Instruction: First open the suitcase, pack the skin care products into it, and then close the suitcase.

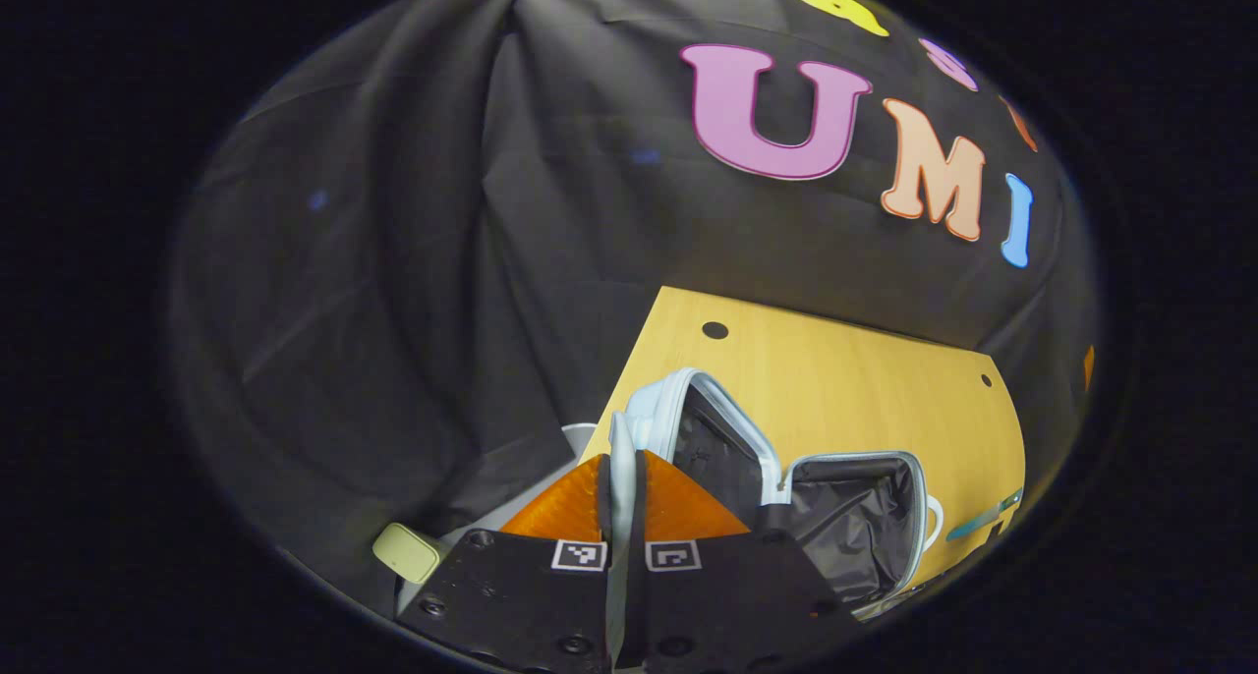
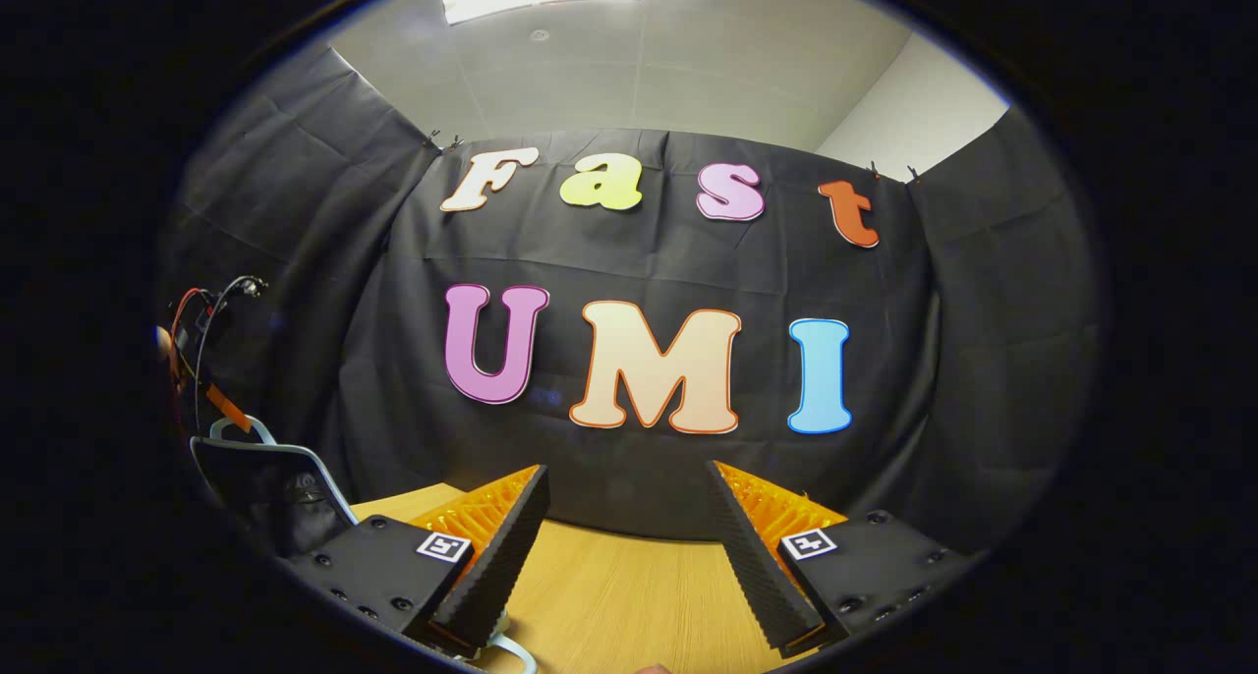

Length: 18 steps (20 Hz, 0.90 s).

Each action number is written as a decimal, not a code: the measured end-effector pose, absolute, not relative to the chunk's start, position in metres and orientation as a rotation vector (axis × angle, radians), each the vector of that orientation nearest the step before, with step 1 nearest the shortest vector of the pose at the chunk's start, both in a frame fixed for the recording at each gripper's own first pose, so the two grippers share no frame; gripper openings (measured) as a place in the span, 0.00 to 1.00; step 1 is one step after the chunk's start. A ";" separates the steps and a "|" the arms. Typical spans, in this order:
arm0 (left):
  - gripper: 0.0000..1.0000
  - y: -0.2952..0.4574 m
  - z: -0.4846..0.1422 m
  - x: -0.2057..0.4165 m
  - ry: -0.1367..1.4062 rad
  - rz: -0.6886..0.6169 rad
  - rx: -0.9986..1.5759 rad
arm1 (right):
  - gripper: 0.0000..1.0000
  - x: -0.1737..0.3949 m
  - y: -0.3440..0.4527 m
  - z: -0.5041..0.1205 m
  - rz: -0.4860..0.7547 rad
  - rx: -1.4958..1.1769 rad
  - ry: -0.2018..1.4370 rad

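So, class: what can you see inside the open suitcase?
Inside the suitcase, dark crumpled lining shows and no products are visible; the left hand-held gripper, clamped on its rim, hides the near part.

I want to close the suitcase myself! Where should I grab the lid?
Pinch the thin pale rim of the raised lid, edge-on, from the side away from the hinge. That rim is narrow enough to fit between the jaws; the left gripper is shut on it there.
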<state>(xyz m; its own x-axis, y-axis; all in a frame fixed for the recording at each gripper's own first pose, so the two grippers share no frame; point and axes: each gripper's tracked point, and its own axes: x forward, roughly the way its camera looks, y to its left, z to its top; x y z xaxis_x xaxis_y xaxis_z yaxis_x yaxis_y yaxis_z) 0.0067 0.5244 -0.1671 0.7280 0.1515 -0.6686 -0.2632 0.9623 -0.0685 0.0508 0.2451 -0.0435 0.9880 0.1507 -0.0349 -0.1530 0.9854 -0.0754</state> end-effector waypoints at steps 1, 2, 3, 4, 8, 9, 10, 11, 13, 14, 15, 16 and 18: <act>0.00 0.535 -0.177 0.005 0.733 0.257 -0.179 | 0.96 0.049 0.247 -0.043 0.155 -0.082 0.028; 0.00 0.545 -0.186 0.004 0.741 0.271 -0.195 | 0.96 0.048 0.250 -0.042 0.156 -0.086 0.027; 0.00 0.550 -0.200 0.001 0.758 0.289 -0.207 | 0.99 0.047 0.250 -0.042 0.156 -0.091 0.027; 0.00 0.557 -0.211 -0.002 0.773 0.308 -0.206 | 0.99 0.048 0.250 -0.042 0.157 -0.095 0.028; 0.00 0.581 -0.260 -0.012 0.836 0.349 -0.168 | 0.98 0.047 0.250 -0.044 0.156 -0.103 0.036; 0.00 0.582 -0.272 -0.014 0.853 0.364 -0.177 | 1.00 0.046 0.250 -0.045 0.156 -0.106 0.039; 0.00 0.584 -0.282 -0.017 0.867 0.381 -0.188 | 0.98 0.046 0.250 -0.045 0.157 -0.109 0.042; 0.00 0.588 -0.289 -0.020 0.862 0.398 -0.194 | 1.00 0.044 0.252 -0.045 0.158 -0.113 0.044; 0.00 0.593 -0.297 -0.024 0.837 0.428 -0.199 | 0.98 0.044 0.253 -0.045 0.158 -0.123 0.042; 0.01 0.598 -0.300 -0.028 0.826 0.457 -0.192 | 0.98 0.044 0.254 -0.046 0.160 -0.124 0.043; 0.04 0.603 -0.302 -0.032 0.816 0.491 -0.181 | 0.98 0.043 0.255 -0.047 0.162 -0.125 0.045; 0.14 0.610 -0.297 -0.032 0.778 0.525 -0.159 | 0.98 0.043 0.256 -0.048 0.164 -0.125 0.047; 0.43 0.612 -0.284 -0.026 0.695 0.542 -0.156 | 0.98 0.043 0.255 -0.048 0.166 -0.120 0.052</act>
<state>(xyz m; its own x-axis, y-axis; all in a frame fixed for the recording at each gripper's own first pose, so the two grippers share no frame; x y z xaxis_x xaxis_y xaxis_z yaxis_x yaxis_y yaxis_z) -0.0260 0.6121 -0.2845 0.6371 0.4219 -0.6450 -0.5231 0.8513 0.0402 0.0433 0.2554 -0.0485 0.9849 0.1618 -0.0615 -0.1680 0.9791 -0.1148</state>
